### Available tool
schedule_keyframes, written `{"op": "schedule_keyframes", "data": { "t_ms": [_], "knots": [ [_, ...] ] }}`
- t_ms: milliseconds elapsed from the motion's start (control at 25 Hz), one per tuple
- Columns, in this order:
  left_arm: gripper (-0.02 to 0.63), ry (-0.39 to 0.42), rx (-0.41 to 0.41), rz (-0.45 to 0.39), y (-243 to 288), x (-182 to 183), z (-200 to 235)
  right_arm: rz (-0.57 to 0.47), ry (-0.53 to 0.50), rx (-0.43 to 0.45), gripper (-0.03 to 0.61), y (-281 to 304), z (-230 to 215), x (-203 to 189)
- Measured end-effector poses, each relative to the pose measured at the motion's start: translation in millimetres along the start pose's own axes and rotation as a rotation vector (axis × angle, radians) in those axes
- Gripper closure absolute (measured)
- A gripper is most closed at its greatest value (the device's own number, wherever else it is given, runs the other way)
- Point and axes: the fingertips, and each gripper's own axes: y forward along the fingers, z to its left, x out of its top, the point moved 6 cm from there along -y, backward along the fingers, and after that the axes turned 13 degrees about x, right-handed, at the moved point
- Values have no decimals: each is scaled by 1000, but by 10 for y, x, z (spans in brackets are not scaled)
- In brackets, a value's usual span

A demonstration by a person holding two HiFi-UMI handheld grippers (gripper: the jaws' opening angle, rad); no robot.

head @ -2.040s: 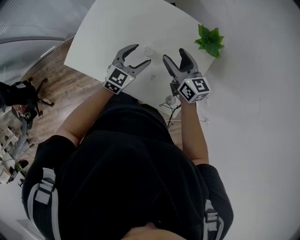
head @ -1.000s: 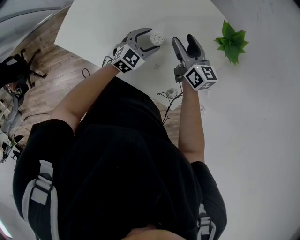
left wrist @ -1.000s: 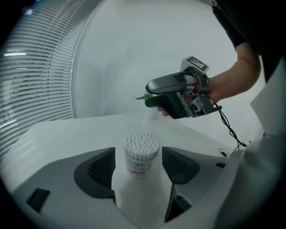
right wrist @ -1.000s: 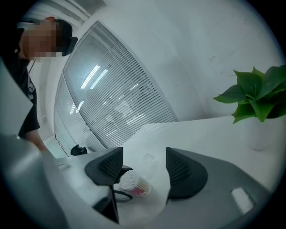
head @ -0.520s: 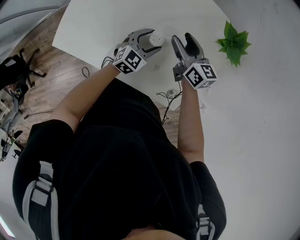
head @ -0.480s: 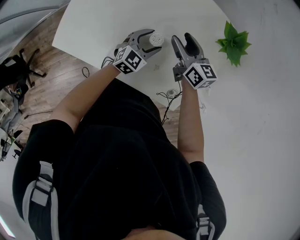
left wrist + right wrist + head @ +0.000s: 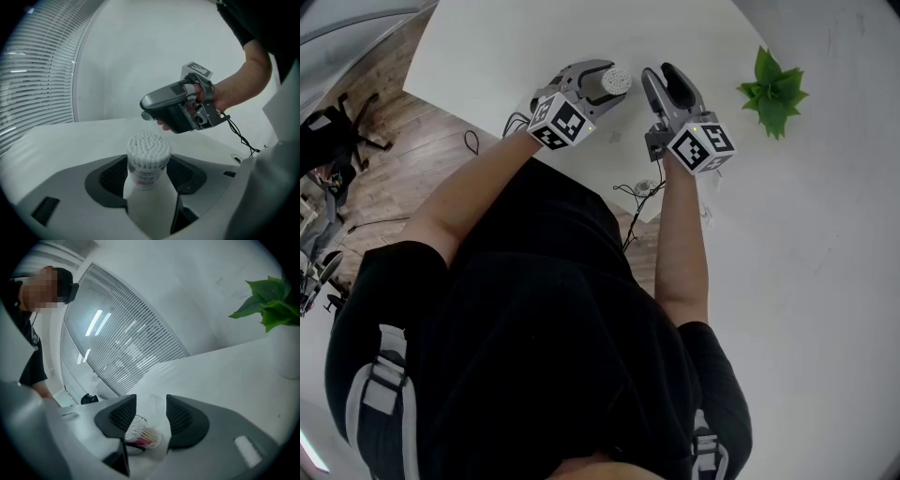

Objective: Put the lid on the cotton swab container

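Well, the clear round plastic cotton swab container (image 7: 147, 157) is standing upright on the white table (image 7: 506, 47), near the person's edge of it. It is sitting right between the jaws of the grey left gripper (image 7: 148, 165). Those jaws have just been closing, and though they are standing wide, the dark ribbed pads are appearing to press on both sides of the container.

The left gripper view is showing what the head view is not: an uncovered mouth packed with white swab tips, and a printed label with a red strip round the wall. In the head view the container (image 7: 616, 82) is showing only as a small pale dotted disc beside the left gripper (image 7: 602, 82).

The right gripper view is giving away the other piece. A transparent plastic lid (image 7: 154, 409), faint against the table, is sitting between the jaws of the grey right gripper (image 7: 151, 401). Those jaws have also just been closing; they are standing about half apart and seemingly gripping the lid. Below the lid, through the same gap, the container (image 7: 143, 432) is showing, apart from it.

Counting up, I am seeing one container, one lid and two grippers. A green leafy plant (image 7: 773, 89) is standing off to the right of the right gripper (image 7: 658, 77), and a black cable (image 7: 241, 138) is trailing from that gripper.
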Motion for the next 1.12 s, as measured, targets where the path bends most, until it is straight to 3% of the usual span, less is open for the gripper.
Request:
{"op": "schedule_keyframes", "data": {
  "t_ms": [320,1120],
  "knots": [
    [354,-2,-4,-4,-2,-7,8,-1,-3,13,515,-3,-27,30],
    [356,-22,8,-1,0,-14,-6,29,-97,132,479,-4,375,-51]
  ]
}}
